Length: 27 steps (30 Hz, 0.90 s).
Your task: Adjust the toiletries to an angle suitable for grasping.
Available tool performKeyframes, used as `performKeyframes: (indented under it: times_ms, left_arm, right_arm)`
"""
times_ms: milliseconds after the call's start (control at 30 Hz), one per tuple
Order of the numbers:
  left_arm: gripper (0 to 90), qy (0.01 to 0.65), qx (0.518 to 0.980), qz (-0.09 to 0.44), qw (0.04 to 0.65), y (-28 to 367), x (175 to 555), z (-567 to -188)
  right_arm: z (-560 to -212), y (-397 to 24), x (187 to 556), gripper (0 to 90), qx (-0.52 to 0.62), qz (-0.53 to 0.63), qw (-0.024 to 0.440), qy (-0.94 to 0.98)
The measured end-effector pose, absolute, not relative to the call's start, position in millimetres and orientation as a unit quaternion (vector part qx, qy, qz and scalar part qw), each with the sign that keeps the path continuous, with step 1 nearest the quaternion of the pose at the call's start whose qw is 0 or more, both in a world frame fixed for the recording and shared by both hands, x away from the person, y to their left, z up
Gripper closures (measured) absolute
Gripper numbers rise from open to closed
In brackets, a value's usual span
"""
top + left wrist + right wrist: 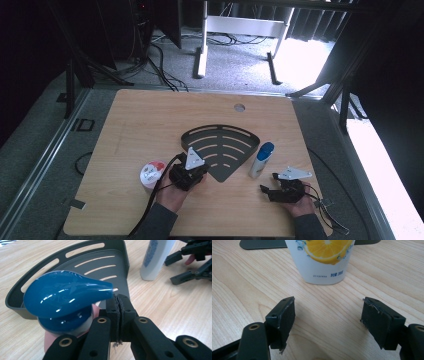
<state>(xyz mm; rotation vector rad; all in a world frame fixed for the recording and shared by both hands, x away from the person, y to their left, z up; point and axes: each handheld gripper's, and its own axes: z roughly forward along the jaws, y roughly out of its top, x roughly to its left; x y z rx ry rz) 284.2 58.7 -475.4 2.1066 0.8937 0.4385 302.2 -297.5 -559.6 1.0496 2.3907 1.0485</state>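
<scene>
Bottle (261, 159) stands upright on the table (150, 115), just beside the rack's (220, 145) right edge. Right gripper (328, 315) faces it from near, jaws wide, nothing between. Left gripper (117, 305), at the rack's near-left edge, jaws pressed together, empty; a blue-capped item (63, 300) beside it. Tub (152, 173) left of the rack.
</scene>
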Motion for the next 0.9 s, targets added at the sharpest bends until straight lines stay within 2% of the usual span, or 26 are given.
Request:
performKeyframes:
  times_ms: [100, 200, 900]
  left_arm:
    - [89.6, 0.364, 0.825, 0.161, 0.402, 62, 288, -477]
    - [89.5, 0.374, 0.821, 0.176, 0.394, 65, 289, -477]
    - [89.4, 0.397, 0.816, 0.189, 0.374, 91, 321, -486]
  right_arm:
    - [-560, -298, 302, 26.6, 0.368, 0.368, 0.163, 0.838]
    - [-560, -298, 302, 26.6, 0.368, 0.368, 0.163, 0.838]
    - [-560, -297, 303, 26.7, 0.37, 0.367, 0.163, 0.838]
